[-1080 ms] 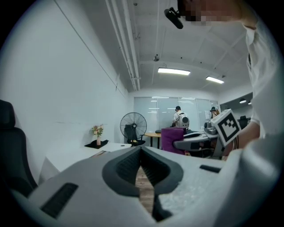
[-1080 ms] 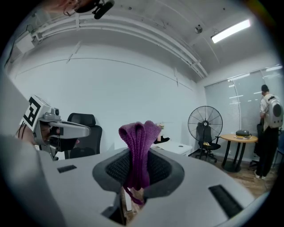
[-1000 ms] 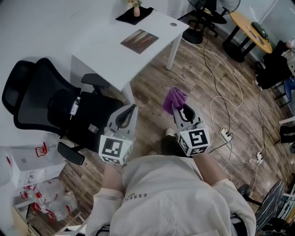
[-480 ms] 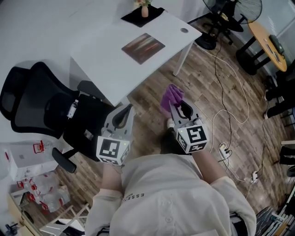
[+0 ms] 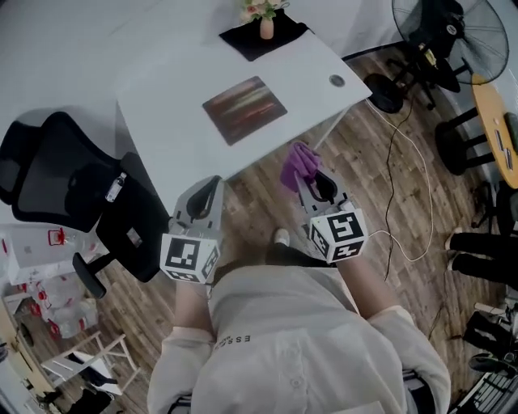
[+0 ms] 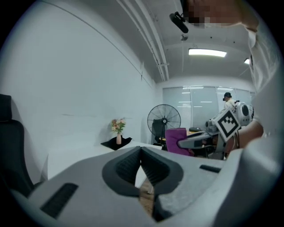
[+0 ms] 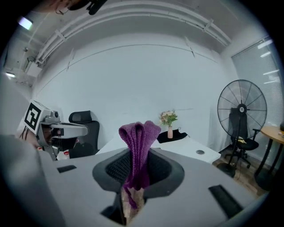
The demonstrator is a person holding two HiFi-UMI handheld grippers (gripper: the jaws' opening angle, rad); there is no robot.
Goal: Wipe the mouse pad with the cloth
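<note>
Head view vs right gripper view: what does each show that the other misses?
Head view only: the mouse pad, lying untouched on the white desk.

Right gripper view only: a close look along the right hand-held gripper, its jaws clamped on a fold of the purple cloth.

Both: the cloth, desk, flower vase, fan, office chair and left hand-held gripper.

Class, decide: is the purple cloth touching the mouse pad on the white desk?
Apart. The head view shows the cloth held by the right gripper beyond the edge of the desk, whose bare top separates it from the mouse pad.
</note>
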